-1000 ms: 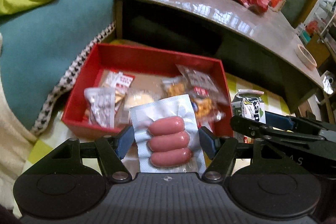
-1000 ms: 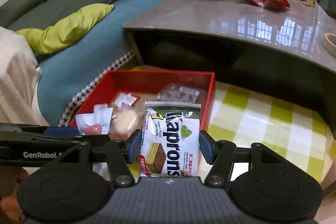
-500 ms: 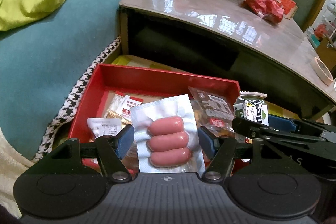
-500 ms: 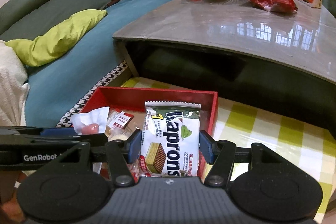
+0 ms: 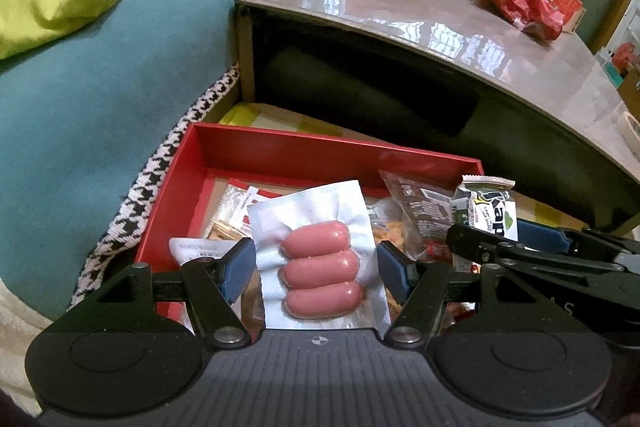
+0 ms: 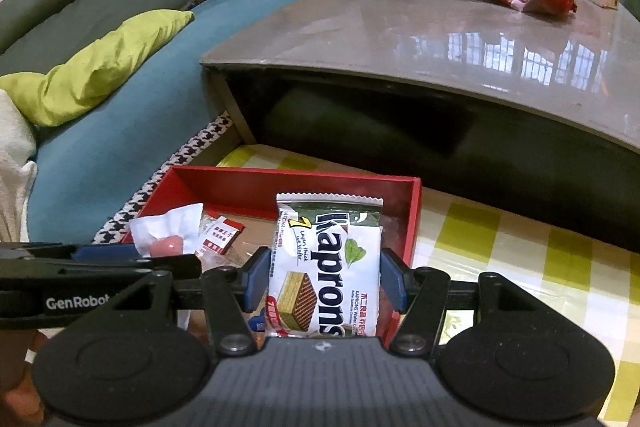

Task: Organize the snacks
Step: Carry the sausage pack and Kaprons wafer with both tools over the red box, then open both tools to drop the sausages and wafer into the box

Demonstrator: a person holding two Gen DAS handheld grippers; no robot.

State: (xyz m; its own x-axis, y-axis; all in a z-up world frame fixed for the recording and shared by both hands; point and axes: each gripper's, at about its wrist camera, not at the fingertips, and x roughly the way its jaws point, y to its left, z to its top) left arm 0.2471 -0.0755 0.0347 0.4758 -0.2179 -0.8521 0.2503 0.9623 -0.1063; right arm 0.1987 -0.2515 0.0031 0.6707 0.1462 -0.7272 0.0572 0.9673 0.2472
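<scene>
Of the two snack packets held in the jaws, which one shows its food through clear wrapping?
The sausage packet in the left gripper: three pink sausages are visible. The wafer packet in the right gripper is printed and opaque.

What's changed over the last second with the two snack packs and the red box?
Both grippers have carried their packs forward over the red box, which now sits lower and closer in both views. Unchanged: the left gripper grips the sausage pack, and the right gripper grips the Kaprons wafer pack.
</scene>
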